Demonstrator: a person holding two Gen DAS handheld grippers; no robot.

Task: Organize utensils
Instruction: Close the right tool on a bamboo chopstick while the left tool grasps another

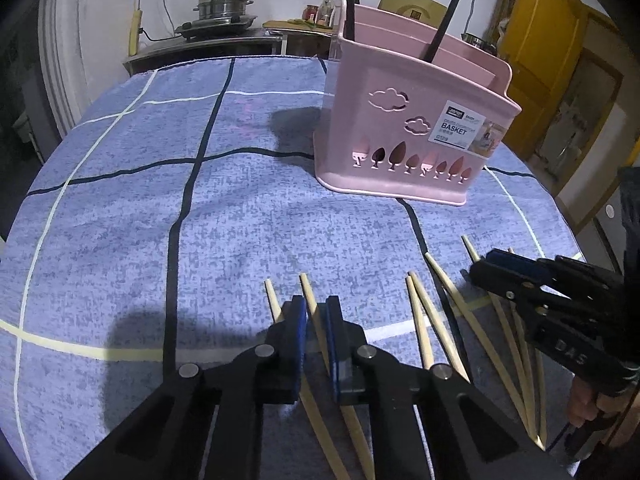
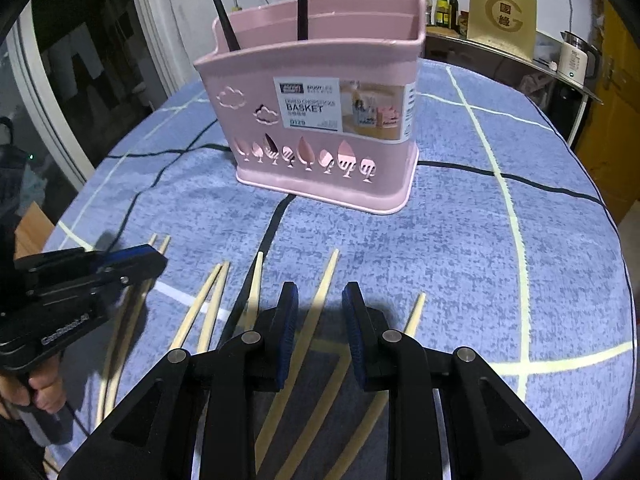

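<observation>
Several bamboo chopsticks [image 2: 320,300] lie fanned on the blue checked table [image 2: 480,240], near a pink basket [image 2: 320,120] holding two black utensils [image 2: 302,0]. Left claw [image 1: 317,320] is pinched on one chopstick [image 1: 310,300]; right claw [image 2: 320,312] stands wide, straddling another.

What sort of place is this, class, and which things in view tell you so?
Most likely a home kitchen or dining area: a steel steamer pot sits on a stove, an electric kettle stands on a counter, and a cloth-covered table holds chopsticks.
</observation>
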